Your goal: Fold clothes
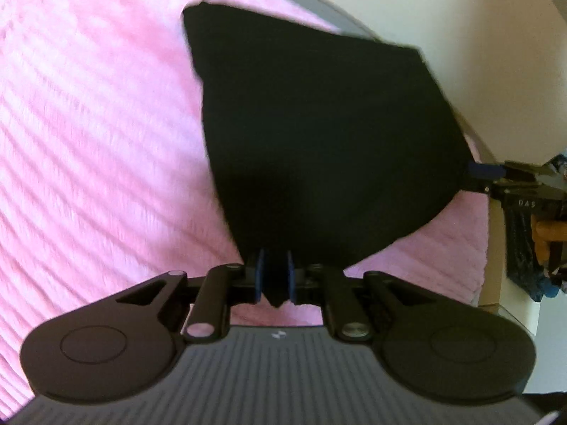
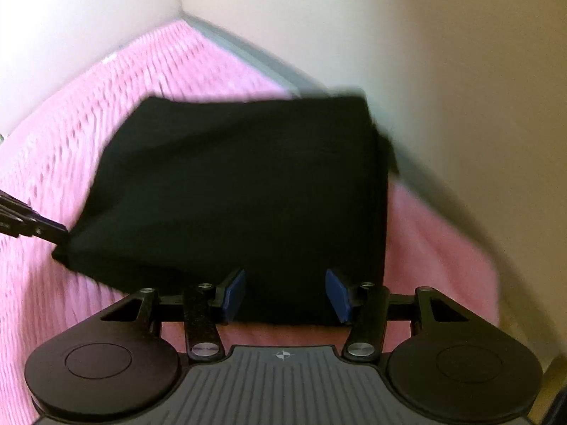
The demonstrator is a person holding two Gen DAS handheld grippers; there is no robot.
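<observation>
A folded black garment point(image 1: 319, 134) lies on a pink ribbed blanket point(image 1: 88, 141). My left gripper point(image 1: 275, 276) is shut on the garment's near corner, with cloth pinched between the blue pads point(image 1: 260, 276). In the right wrist view the same black garment point(image 2: 241, 191) spreads in front of my right gripper point(image 2: 285, 295), whose blue pads point(image 2: 234, 295) stand wide apart with the garment's near edge between them, not pinched. The right gripper also shows in the left wrist view point(image 1: 485, 173) at the garment's right corner. The left gripper's fingers point(image 2: 32, 225) show at the garment's left corner.
The pink blanket point(image 2: 63, 163) covers a surface set in a corner of pale walls point(image 2: 443, 71). A grey edge point(image 2: 248, 49) runs along the wall. The blanket's right edge drops off near the right gripper.
</observation>
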